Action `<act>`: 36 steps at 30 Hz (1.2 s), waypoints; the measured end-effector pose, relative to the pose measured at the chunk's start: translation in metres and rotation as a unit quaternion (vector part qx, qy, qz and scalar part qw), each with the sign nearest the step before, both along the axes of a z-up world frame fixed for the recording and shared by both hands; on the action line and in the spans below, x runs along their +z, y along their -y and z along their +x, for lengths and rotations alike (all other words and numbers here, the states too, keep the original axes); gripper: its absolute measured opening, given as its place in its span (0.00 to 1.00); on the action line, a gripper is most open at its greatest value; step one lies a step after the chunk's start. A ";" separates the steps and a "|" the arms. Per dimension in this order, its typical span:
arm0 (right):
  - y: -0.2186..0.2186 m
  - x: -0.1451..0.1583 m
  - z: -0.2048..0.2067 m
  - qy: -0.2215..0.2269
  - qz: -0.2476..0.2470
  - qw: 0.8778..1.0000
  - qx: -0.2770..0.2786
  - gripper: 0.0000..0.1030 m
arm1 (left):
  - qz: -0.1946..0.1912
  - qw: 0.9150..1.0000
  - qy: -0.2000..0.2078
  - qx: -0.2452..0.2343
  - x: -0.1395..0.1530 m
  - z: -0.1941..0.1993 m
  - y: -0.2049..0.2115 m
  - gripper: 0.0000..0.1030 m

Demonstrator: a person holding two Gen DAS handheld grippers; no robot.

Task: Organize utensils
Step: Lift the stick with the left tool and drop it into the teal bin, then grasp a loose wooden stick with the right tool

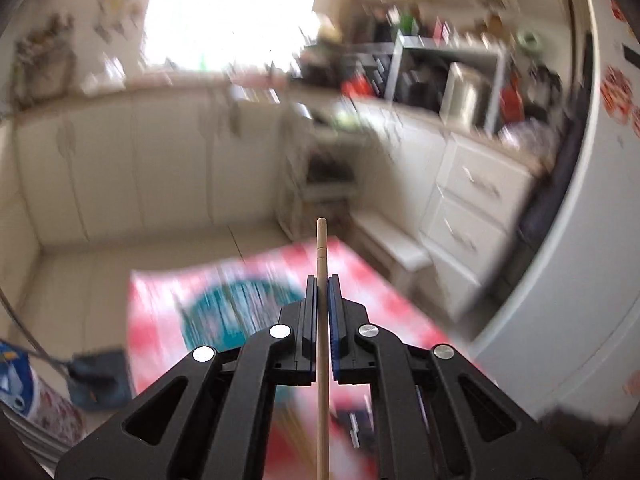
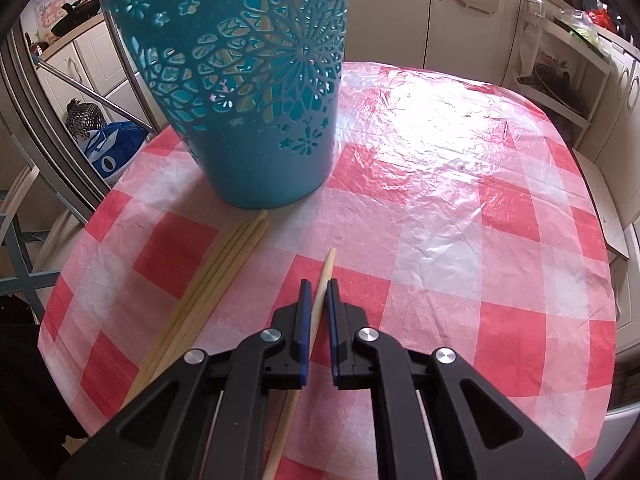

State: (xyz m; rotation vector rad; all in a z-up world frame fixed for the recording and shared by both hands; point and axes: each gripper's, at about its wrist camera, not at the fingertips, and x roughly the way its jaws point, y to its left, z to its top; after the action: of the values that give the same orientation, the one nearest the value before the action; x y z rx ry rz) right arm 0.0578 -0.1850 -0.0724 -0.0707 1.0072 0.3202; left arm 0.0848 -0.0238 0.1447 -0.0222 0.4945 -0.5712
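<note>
Red-checked tablecloth (image 2: pixel 440 200); left jaws clamp a chopstick (image 1: pixel 322 320), right jaws apart.

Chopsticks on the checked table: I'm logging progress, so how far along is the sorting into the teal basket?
Done: pale sticks show through the cutouts of the teal basket, so some seem to be inside already. In hand: the left claw grips one chopstick in the air; the right claw straddles another chopstick on the table, not clearly closed. Left: a bundle of chopsticks lies beside the basket.
</note>
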 end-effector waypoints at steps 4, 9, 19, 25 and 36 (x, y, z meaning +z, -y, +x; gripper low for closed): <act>0.001 0.000 0.001 0.000 0.000 1.000 0.001 0.08 | -0.023 0.995 0.080 0.062 0.023 0.028 0.014 0.05; -0.003 0.001 0.001 0.001 -0.006 1.000 0.009 0.13 | -0.030 0.986 0.077 0.145 -0.001 0.077 0.022 0.05; -0.006 0.000 0.000 0.001 -0.006 1.000 0.018 0.21 | -0.013 0.981 -0.002 0.196 -0.048 0.104 0.004 0.06; -0.004 0.000 0.000 -0.001 -0.005 1.000 0.021 0.21 | -0.024 0.976 -0.042 0.211 -0.069 0.068 -0.028 0.31; -0.005 -0.001 -0.007 0.015 -0.027 0.999 0.030 0.20 | -0.027 0.963 -0.094 0.250 -0.109 0.005 -0.065 0.55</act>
State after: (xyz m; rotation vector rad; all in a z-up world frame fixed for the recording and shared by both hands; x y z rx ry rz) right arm 0.0513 -0.1801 -0.0734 -0.1551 0.9852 0.3457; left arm 0.0896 0.0410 0.0360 -0.2500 0.6315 -0.0845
